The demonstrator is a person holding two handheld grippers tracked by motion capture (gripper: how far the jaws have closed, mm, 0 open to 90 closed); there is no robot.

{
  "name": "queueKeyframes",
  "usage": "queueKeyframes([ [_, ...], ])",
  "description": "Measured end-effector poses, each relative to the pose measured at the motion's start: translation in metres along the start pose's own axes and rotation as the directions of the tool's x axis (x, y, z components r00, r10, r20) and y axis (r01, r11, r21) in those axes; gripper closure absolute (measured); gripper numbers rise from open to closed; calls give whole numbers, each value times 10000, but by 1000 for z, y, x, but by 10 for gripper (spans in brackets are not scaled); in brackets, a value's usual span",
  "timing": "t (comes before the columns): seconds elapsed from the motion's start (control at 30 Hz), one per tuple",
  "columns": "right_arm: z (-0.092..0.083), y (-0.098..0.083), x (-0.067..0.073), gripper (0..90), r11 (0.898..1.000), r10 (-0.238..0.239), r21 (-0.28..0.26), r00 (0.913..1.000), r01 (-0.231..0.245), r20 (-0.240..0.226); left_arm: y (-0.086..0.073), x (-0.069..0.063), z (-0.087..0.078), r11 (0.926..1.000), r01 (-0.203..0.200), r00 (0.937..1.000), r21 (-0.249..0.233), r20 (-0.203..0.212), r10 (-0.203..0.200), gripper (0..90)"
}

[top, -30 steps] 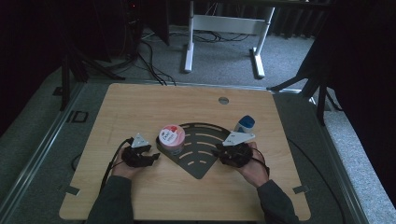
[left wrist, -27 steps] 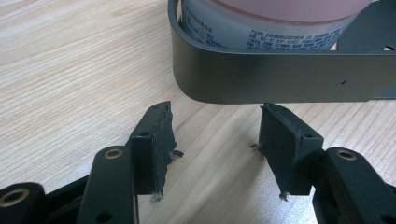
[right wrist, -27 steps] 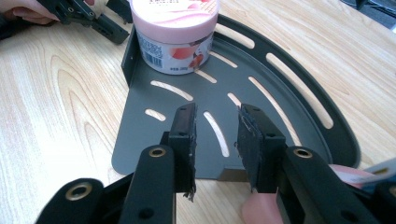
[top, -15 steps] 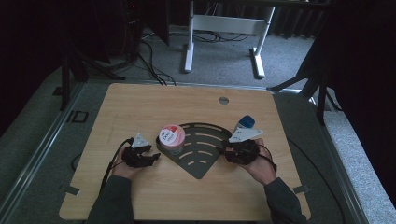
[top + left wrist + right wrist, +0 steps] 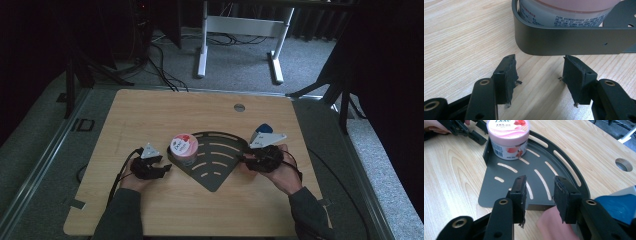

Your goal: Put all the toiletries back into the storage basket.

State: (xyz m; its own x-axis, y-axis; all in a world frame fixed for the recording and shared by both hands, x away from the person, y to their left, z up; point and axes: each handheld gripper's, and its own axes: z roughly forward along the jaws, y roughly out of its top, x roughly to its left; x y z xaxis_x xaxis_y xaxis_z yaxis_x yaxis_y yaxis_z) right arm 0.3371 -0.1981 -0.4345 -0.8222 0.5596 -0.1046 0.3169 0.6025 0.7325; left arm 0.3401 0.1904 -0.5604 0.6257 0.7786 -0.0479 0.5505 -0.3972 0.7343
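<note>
A dark fan-shaped rack point(image 5: 216, 159) is seen lying flat on a wooden bench point(image 5: 150, 110), with a pink-lidded tub point(image 5: 183, 149) standing in its left corner. The left tool point(image 5: 159, 168) is held level just to the left of the rack, pointed at its upright rim. In the left gripper view the left tool point(image 5: 539, 75) is shown released, nothing gripped between its two black pads point(image 5: 506, 75); the rack's rounded corner wall point(image 5: 564, 41) is seen just ahead of the tips and apart from them, with the tub point(image 5: 564, 13) directly behind that wall.

The right tool point(image 5: 248, 160) is held at the rack's right edge, pointed back across it toward the tub. In the right gripper view the right tool point(image 5: 539, 195) is seen released, its jaws having just been opening and nothing pressed between them. The slotted floor of the rack point(image 5: 509, 182) is seen between and beyond the pads point(image 5: 520, 195), and the tub point(image 5: 508, 137) stands at the far corner, well ahead of the tips. The other tool point(image 5: 475, 135) is seen beyond the tub, beside the rack's wall. A round hole point(image 5: 623, 164) in the bench is seen ahead and to the right. A blue-and-white object point(image 5: 264, 134) is seen just behind the right tool in the high view; whether it is part of the tool cannot be told.
</note>
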Motion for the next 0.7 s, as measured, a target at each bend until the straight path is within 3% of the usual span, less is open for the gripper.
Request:
queueKeyframes([
  [0.7,-22,1,-14,565,9994,207,-264,9994,-200,272,0,0,0,10000,2,10000,-2,34,-2,441],
])
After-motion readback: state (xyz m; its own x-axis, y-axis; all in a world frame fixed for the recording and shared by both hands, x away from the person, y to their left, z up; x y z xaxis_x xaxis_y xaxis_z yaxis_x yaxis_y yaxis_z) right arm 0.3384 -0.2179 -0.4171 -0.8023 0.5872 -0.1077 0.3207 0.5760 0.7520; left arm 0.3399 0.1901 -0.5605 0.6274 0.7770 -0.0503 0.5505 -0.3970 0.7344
